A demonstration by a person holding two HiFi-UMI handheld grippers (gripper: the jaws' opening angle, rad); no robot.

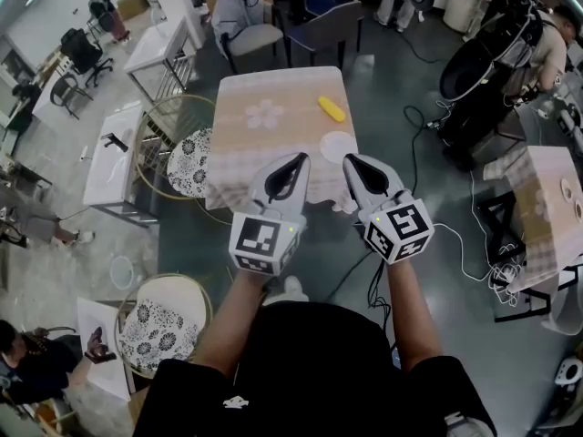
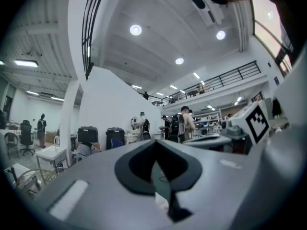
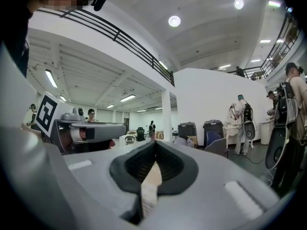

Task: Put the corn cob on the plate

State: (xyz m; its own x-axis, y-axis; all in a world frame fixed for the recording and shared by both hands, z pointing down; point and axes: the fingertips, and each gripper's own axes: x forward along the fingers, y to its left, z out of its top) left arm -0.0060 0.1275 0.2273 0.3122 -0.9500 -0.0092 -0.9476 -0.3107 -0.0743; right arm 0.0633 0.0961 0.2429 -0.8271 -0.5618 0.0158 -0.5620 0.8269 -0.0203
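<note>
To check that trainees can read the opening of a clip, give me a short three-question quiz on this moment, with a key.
1. True or false: the corn cob already lies on the plate.
2. Multiple choice: the left gripper and the right gripper are A) both shut and empty, B) both open, C) one shut on the corn cob.
3. Fill in: on the table, the corn cob lies ___ from the person than the plate does.

Key: 1 false; 2 A; 3 farther.
</note>
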